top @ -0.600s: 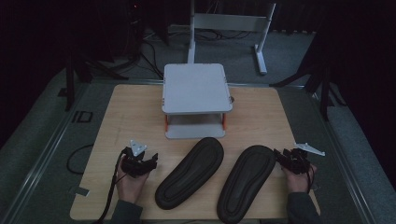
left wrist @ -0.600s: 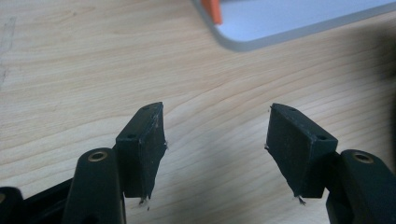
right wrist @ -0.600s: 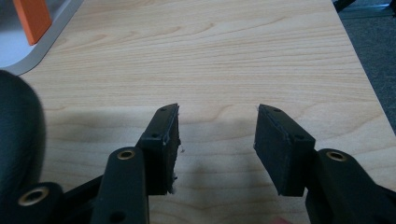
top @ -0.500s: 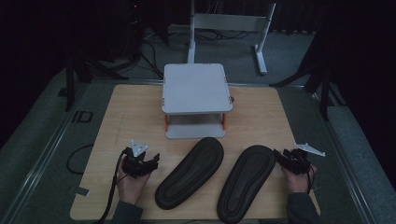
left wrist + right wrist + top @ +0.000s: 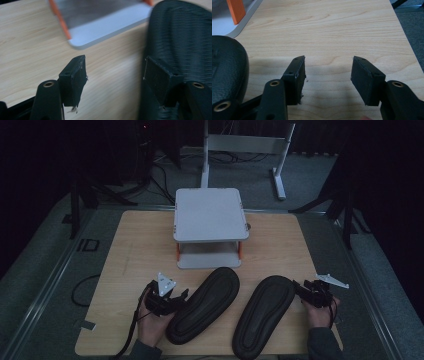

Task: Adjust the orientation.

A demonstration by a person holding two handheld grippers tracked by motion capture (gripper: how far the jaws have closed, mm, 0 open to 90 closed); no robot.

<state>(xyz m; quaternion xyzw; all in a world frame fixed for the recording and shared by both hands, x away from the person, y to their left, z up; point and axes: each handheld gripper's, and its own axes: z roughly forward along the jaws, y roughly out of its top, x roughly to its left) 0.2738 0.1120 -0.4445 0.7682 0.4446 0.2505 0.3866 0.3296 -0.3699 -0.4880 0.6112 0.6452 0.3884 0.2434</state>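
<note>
two black slippers lie side by side on the wooden tabletop [image 5: 135, 250], soles up, in front of the small grey two-level rack [image 5: 210, 215]. the left slipper [image 5: 205, 302] is just beside the left claw [image 5: 181, 296], the right slipper [image 5: 265, 312] just beside the right claw [image 5: 299, 287]. the left claw is half open; one pad seems to stand over the slipper edge, the other over bare wood, and nothing is squeezed between them. the right claw is wide open with only wood between its pads. i judge the work is at its beginning: no slipper is lifted or gripped yet, and both levels of the rack are bare. count: two slippers, one rack, two claws.
</note>
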